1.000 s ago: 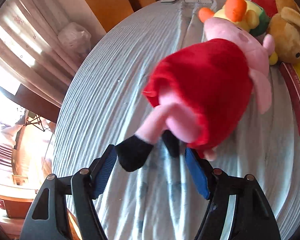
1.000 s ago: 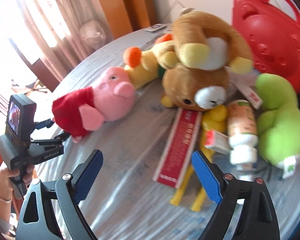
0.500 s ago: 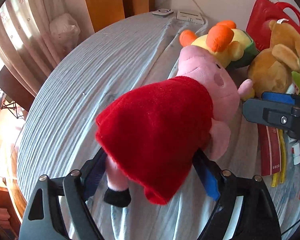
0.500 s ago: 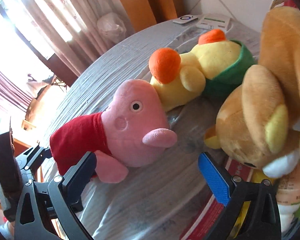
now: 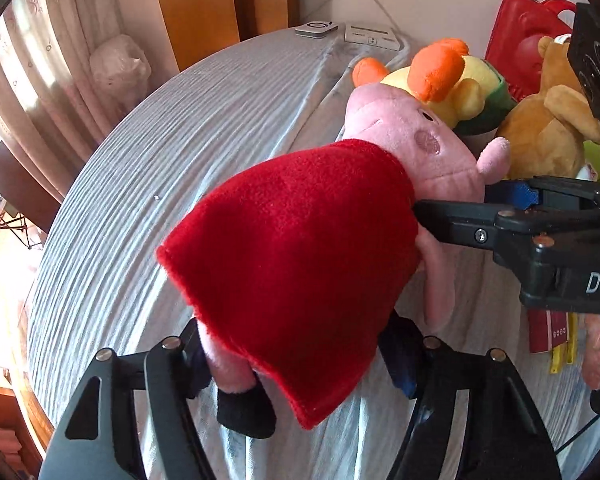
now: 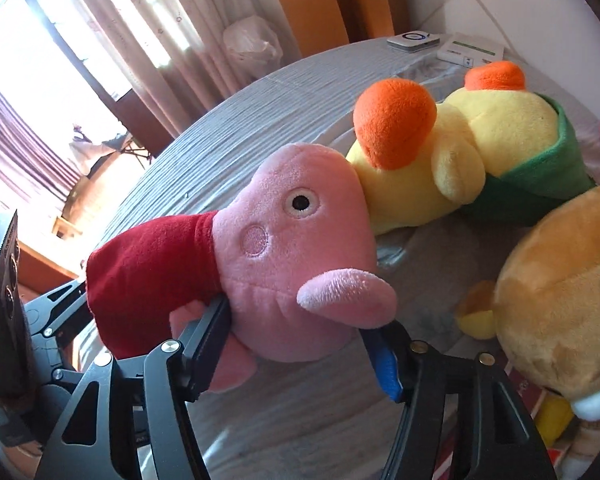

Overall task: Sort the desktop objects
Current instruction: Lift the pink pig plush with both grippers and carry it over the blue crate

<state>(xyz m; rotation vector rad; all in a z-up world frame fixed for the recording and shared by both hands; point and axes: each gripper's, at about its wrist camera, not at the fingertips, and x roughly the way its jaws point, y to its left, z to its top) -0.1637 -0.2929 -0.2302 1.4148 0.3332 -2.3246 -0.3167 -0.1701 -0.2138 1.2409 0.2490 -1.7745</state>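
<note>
A pink pig plush in a red dress (image 5: 300, 216) lies on the grey-clothed round table (image 5: 180, 128). My left gripper (image 5: 296, 360) has its jaws on either side of the dress hem and legs, pressing the plush. My right gripper (image 6: 300, 340) has its jaws around the pig's head (image 6: 292, 240), under the ear; it also shows in the left wrist view (image 5: 500, 208) at the pig's neck. A yellow duck plush with orange parts (image 6: 460, 152) lies behind the pig's head, touching it. A brown bear plush (image 6: 560, 300) lies to the right.
A red plastic case (image 5: 528, 28) stands at the back right. Two small white devices (image 5: 340, 32) lie at the table's far edge. A red flat box and yellow items (image 5: 552, 332) lie by the right hand. Curtains and a wooden panel are behind the table.
Both grippers have moved in on the pig plush. The right gripper came forward and closed around its head; the left jaws closed in on the dress and legs.
</note>
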